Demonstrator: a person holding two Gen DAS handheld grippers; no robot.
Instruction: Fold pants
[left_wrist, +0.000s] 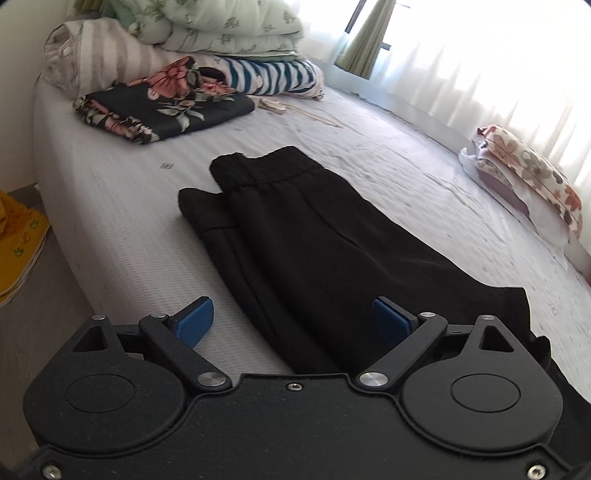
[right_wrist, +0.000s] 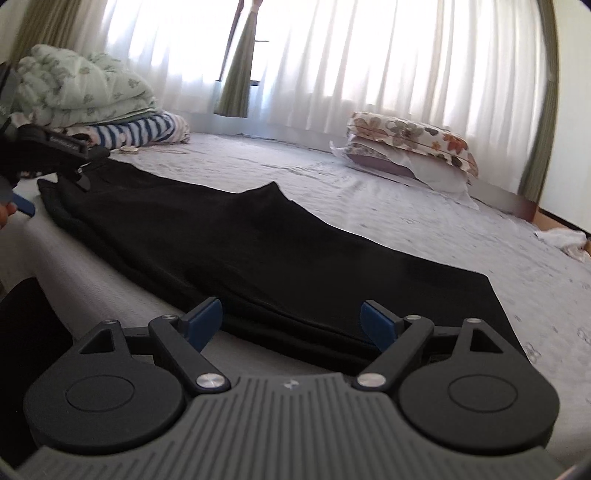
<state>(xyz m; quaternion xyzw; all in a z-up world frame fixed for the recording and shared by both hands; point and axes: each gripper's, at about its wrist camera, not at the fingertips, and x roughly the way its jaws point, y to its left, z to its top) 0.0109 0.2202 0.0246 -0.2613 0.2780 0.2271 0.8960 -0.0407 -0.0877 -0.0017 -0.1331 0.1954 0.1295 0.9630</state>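
Black pants (left_wrist: 295, 221) lie flat on the pale mattress (left_wrist: 110, 221), folded lengthwise, with the elastic waistband (left_wrist: 273, 166) at the far end. My left gripper (left_wrist: 293, 317) is open just above the pants' near part; nothing sits between its blue pads. In the right wrist view the pants (right_wrist: 258, 251) stretch from the far left to a straight hem at the right. My right gripper (right_wrist: 291, 321) hovers open over the near edge of the legs, holding nothing. One blue finger (right_wrist: 23, 204) of the left gripper shows at the left edge beside the waist end.
A folded black floral cloth (left_wrist: 162, 107), a blue-striped cloth (left_wrist: 273, 75) and stacked quilts (left_wrist: 221, 26) lie at the bed's far left. A flowered pillow (right_wrist: 410, 140) rests by the curtained window. The mattress edge drops to the floor on the left, by a yellow item (left_wrist: 18, 243).
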